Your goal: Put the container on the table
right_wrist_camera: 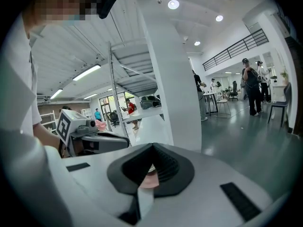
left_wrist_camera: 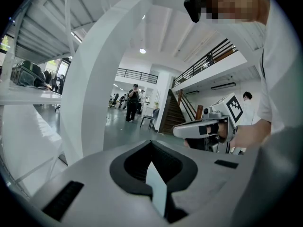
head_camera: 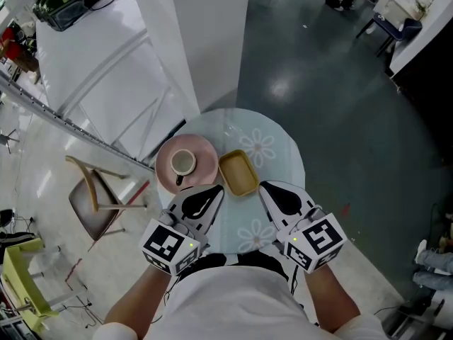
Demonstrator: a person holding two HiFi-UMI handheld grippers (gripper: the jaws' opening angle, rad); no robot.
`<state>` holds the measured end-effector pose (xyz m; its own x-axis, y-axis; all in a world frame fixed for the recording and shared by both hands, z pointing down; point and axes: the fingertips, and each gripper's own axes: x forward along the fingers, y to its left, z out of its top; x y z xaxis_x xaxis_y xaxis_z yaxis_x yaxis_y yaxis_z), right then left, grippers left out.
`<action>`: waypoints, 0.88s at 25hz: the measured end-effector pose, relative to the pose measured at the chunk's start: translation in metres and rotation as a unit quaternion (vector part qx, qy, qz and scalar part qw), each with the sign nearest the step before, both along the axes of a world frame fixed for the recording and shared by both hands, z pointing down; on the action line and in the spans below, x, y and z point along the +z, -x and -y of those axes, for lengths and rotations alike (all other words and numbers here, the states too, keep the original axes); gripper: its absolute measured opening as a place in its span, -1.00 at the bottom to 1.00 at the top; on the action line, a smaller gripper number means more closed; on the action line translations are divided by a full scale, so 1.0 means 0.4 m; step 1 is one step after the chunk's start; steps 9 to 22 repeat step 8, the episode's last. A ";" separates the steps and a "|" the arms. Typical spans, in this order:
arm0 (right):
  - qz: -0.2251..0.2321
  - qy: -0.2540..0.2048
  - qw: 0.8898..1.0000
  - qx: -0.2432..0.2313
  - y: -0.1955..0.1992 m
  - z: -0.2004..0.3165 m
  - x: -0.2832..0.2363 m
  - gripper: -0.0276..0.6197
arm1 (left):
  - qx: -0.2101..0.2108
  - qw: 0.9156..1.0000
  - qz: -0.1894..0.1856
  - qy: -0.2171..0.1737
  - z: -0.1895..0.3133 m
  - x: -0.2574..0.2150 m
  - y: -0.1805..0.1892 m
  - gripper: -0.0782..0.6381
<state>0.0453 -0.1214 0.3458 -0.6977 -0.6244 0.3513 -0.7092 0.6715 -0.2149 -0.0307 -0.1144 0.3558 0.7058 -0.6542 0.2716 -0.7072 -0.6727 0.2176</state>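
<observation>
The yellow rectangular container (head_camera: 238,173) rests on the round glass table (head_camera: 274,144), empty and upright. Left of it a pink plate (head_camera: 207,153) carries a white cup (head_camera: 182,163). My left gripper (head_camera: 214,189) is shut and empty, its tip just short of the plate's near edge and the container's left corner. My right gripper (head_camera: 266,185) is also shut and empty, just right of the container's near corner. In the left gripper view the shut jaws (left_wrist_camera: 152,144) point level across the room, with the right gripper (left_wrist_camera: 204,129) alongside. The right gripper view shows its shut jaws (right_wrist_camera: 152,146) and the left gripper (right_wrist_camera: 97,140).
A white pillar (head_camera: 202,41) rises right behind the table. White shelving (head_camera: 92,69) and a wooden chair (head_camera: 95,200) stand to the left, a yellow chair (head_camera: 21,278) at the lower left. Grey floor (head_camera: 340,119) lies to the right. People stand far off.
</observation>
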 end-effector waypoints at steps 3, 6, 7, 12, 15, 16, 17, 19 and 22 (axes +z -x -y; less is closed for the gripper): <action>-0.001 0.002 1.000 -0.001 -0.001 0.001 0.005 -0.85 | 0.000 1.000 0.000 0.001 0.000 0.002 -0.002 -0.72; 0.001 0.003 1.000 0.002 -0.003 0.004 0.008 -0.85 | -0.001 1.000 -0.002 0.001 0.002 0.004 -0.005 -0.72; 0.002 0.003 1.000 0.003 -0.003 0.005 0.009 -0.85 | 0.000 1.000 -0.002 0.001 0.003 0.004 -0.006 -0.72; 0.002 0.004 1.000 0.005 -0.004 0.007 0.009 -0.85 | 0.000 1.000 -0.003 0.000 0.004 0.004 -0.007 -0.72; 0.002 0.004 1.000 0.005 -0.004 0.007 0.009 -0.85 | 0.000 1.000 -0.003 0.000 0.004 0.004 -0.007 -0.72; 0.002 0.004 1.000 0.005 -0.004 0.007 0.009 -0.85 | 0.000 1.000 -0.003 0.000 0.004 0.004 -0.007 -0.72; 0.002 0.004 1.000 0.005 -0.004 0.007 0.009 -0.85 | 0.000 1.000 -0.003 0.000 0.004 0.004 -0.007 -0.72; 0.002 0.004 1.000 0.005 -0.004 0.007 0.009 -0.85 | 0.000 1.000 -0.003 0.000 0.004 0.004 -0.007 -0.72; 0.002 0.004 1.000 0.005 -0.004 0.007 0.009 -0.85 | 0.000 1.000 -0.003 0.000 0.004 0.004 -0.007 -0.72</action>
